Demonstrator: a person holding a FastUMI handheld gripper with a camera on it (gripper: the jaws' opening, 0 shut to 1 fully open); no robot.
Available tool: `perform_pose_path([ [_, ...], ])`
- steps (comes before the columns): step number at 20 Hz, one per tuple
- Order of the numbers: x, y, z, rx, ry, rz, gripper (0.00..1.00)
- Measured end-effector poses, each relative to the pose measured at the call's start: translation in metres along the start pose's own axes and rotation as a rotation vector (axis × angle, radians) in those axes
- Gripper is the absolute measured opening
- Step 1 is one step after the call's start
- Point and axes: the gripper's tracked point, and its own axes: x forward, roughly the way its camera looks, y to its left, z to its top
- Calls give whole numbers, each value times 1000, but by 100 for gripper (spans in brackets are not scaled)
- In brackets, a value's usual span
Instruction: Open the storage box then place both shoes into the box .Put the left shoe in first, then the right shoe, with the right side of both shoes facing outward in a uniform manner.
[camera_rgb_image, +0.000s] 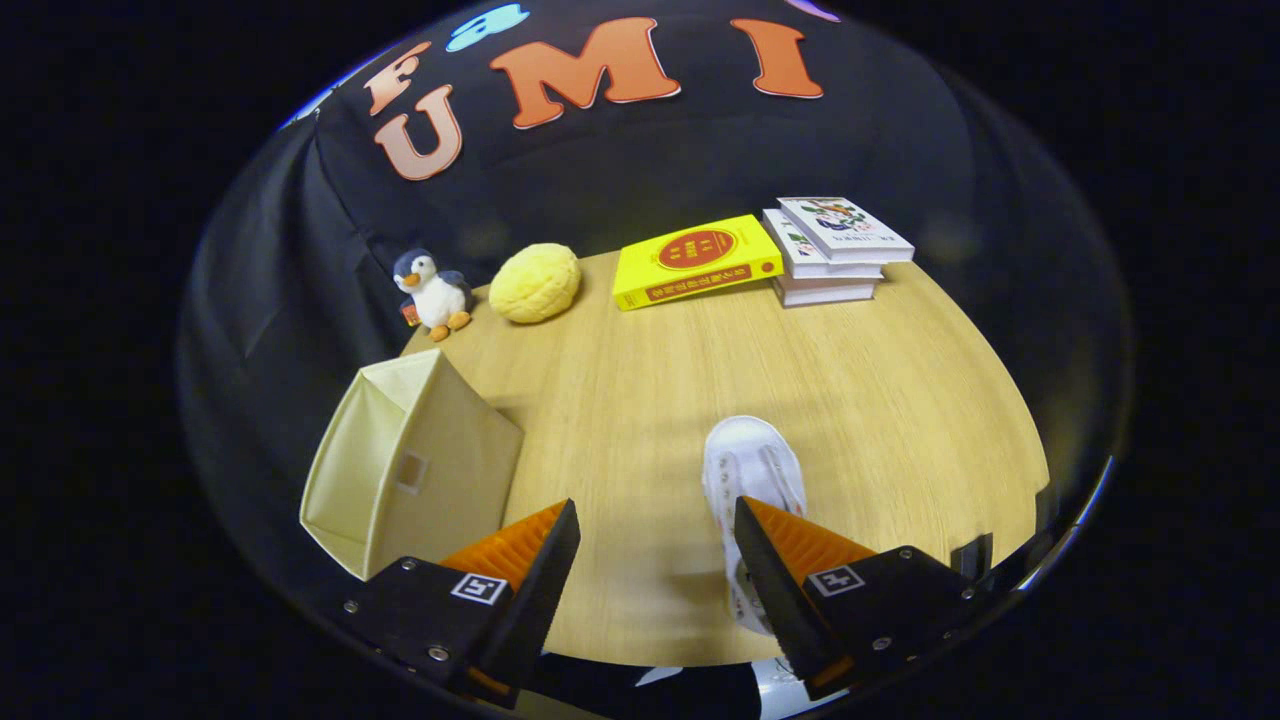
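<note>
Tool (655, 530) open; shoe (752, 475) points away from it

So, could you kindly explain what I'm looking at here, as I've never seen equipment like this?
This is a handheld two-finger gripper that a person carries; a wide-angle camera rides on it and looks forward along its fingers, the two wedges at the bottom. The fingers are spread apart and hold nothing. On the wooden table a white shoe lies just ahead of one finger, partly behind it. A cream fabric storage box stands beside the other finger. Beyond them, along the far edge, sit a toy penguin, a yellow bun-shaped cushion, a yellow book and a stack of books.
</note>
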Motion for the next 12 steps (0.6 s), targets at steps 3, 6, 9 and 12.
perform_pose_path([
  [3, 7, -42, -20, -9, 28, -59, 90],
  [6, 15, -70, -41, -38, 62, -91, 86],
  [9, 30, -87, -55, -101, 87, -112, 83],
  [12, 49, -97, -59, -154, 71, -134, 78],
])
